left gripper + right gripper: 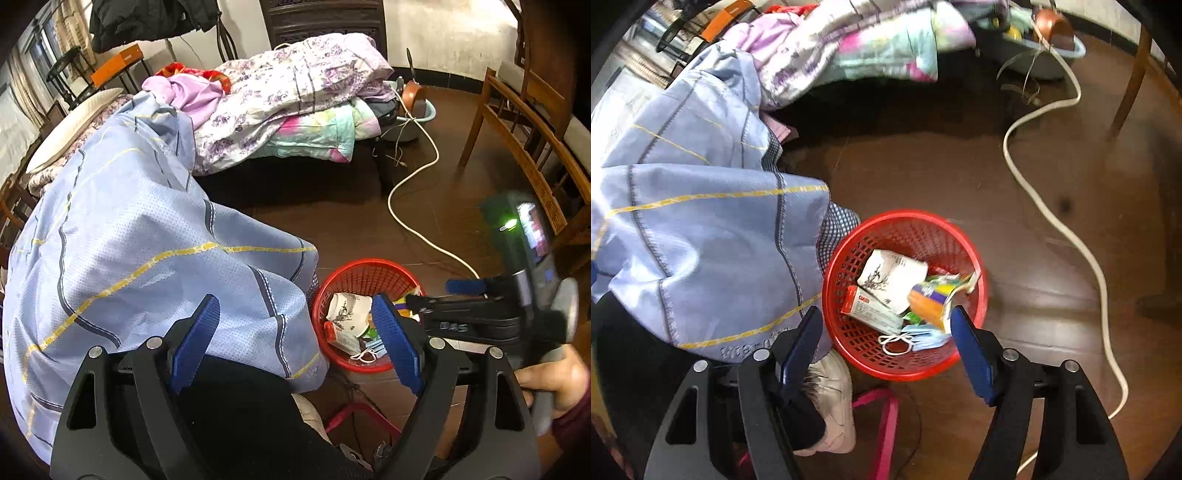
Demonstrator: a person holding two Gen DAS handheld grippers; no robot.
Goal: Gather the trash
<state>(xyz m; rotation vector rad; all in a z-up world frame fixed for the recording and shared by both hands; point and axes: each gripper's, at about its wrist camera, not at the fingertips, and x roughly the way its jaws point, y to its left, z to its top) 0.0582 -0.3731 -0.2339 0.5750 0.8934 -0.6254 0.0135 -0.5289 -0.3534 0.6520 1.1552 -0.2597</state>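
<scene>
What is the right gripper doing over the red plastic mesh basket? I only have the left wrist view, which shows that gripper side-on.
Observer: The right gripper has its jaws open, with nothing pressed between them. The red plastic mesh basket is below.
Operator: Any trash near its tips?
Observer: Yes, a crumpled orange, yellow and purple wrapper lies inside the basket, by the tip of one finger.
Operator: What does it lie against?
Observer: It leans on the white paper cup with an ink drawing.
</scene>
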